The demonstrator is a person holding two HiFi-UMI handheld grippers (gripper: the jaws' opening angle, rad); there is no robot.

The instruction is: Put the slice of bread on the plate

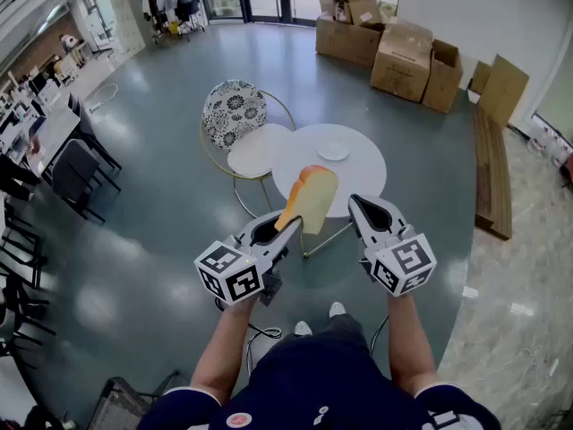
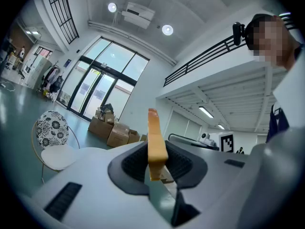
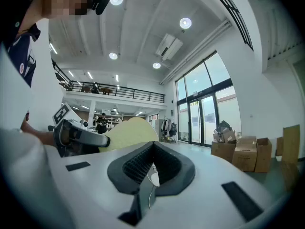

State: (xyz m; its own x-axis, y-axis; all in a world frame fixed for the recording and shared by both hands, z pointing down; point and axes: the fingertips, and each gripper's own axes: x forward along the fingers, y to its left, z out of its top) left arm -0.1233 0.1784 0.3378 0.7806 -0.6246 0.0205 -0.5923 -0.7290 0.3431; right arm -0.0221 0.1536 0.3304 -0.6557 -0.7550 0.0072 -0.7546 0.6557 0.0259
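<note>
My left gripper (image 1: 283, 226) is shut on the lower corner of a slice of bread (image 1: 310, 199), held upright in the air in front of the round white table (image 1: 367, 182). In the left gripper view the slice of bread (image 2: 154, 130) stands edge-on, pinched between the jaws of the left gripper (image 2: 156, 152). A small white plate (image 1: 333, 150) lies on the far part of the table, beyond the slice. My right gripper (image 1: 356, 203) hovers level to the right of the bread, shut with nothing in it. The right gripper view shows its jaws (image 3: 152, 149) together, with the slice of bread (image 3: 127, 133) off to the left.
A chair with a patterned back (image 1: 235, 110) and white seat (image 1: 258, 150) stands against the table's left side. Cardboard boxes (image 1: 407, 59) are stacked at the far right by the wall. Dark chairs and desks (image 1: 63, 164) line the left. Grey floor surrounds the table.
</note>
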